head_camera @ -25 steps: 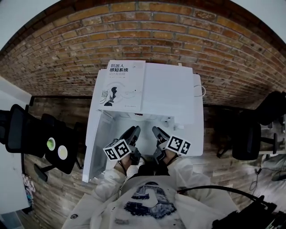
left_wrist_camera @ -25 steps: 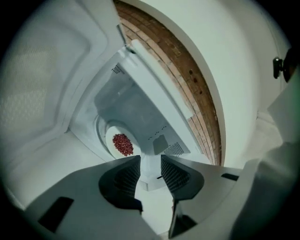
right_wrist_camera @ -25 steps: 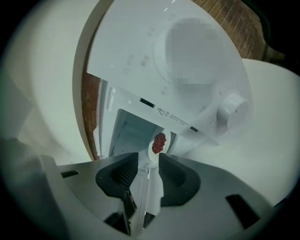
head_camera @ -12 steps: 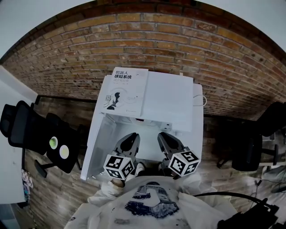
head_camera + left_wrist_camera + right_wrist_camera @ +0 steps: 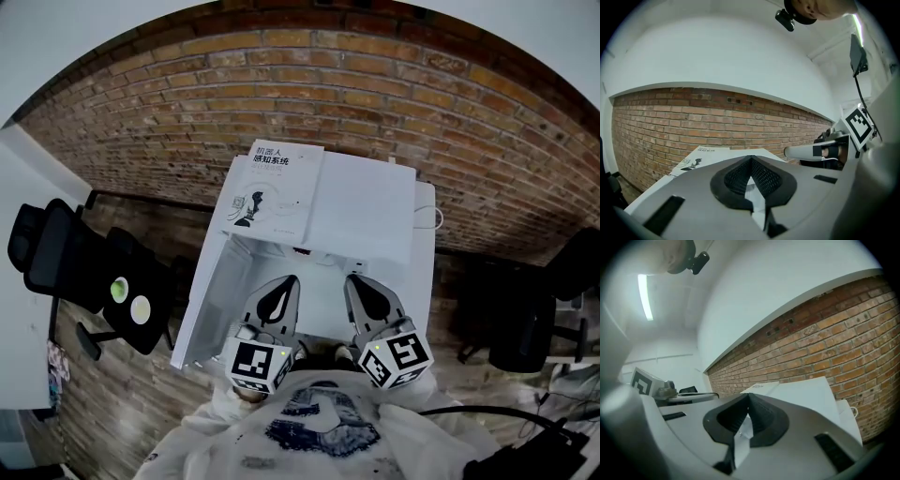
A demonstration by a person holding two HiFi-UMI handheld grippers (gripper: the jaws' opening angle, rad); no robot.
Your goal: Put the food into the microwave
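A white microwave [image 5: 375,211] stands against the brick wall, and its white door [image 5: 208,295] hangs open at the left. No food shows in any view. My left gripper [image 5: 284,285] and right gripper [image 5: 359,282] are side by side in front of the microwave's opening, pointing at it nearly level. The jaws of both have just been closing and now stand shut with nothing between them. In the left gripper view the shut left gripper [image 5: 751,162] faces the microwave top [image 5: 754,152]. The right gripper [image 5: 748,399] faces it [image 5: 811,392] too.
A white book [image 5: 272,187] with a printed cover lies on the microwave's top. A white cable [image 5: 433,217] loops at its right side. Black office chairs stand at the left [image 5: 66,258] and right [image 5: 525,319]. The brick wall [image 5: 375,94] closes off the back.
Both grippers have risen from low in front of the opening and rolled so that their marker cubes face up. Their jaws have gone from open to shut.
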